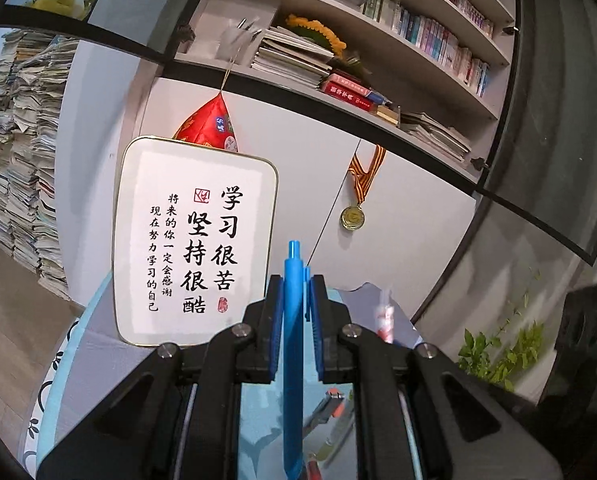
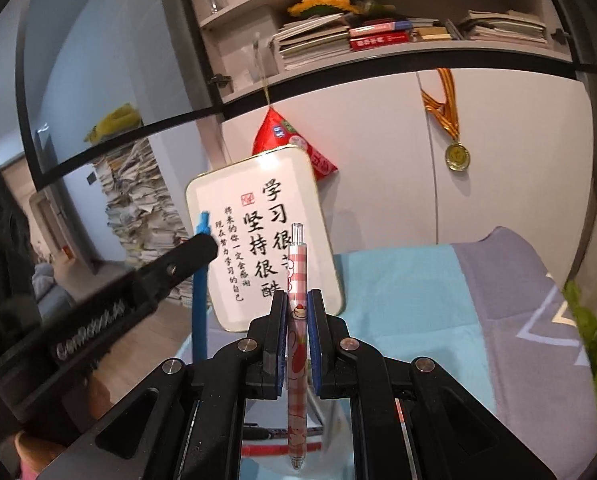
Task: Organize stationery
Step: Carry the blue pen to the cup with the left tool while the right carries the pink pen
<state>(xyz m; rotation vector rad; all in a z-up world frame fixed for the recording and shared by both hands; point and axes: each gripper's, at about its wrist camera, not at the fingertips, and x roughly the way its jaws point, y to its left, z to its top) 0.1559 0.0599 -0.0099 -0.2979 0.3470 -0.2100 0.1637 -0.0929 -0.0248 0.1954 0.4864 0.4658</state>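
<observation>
My left gripper [image 1: 294, 288] is shut on a blue pen [image 1: 292, 360] that stands upright between its pads, click end up. In the right wrist view, the right gripper [image 2: 297, 304] is shut on a pink checked pen [image 2: 297, 340] with a clear cap end, also upright. Off to the left in that view the left gripper [image 2: 196, 246] shows from the side with the blue pen [image 2: 199, 300] in it. Both pens are raised above the blue table cover [image 2: 398, 292]. Several more pens [image 1: 330, 408] lie on the table below the left gripper.
A white tin lid with black calligraphy [image 1: 194, 240] stands upright at the table's back edge, also seen as a tin lid [image 2: 258, 240] ahead of the right gripper. Behind it are a red pouch [image 1: 210, 124], a hanging medal [image 1: 353, 216], bookshelves, a paper stack [image 1: 18, 160] and a green plant [image 1: 498, 352].
</observation>
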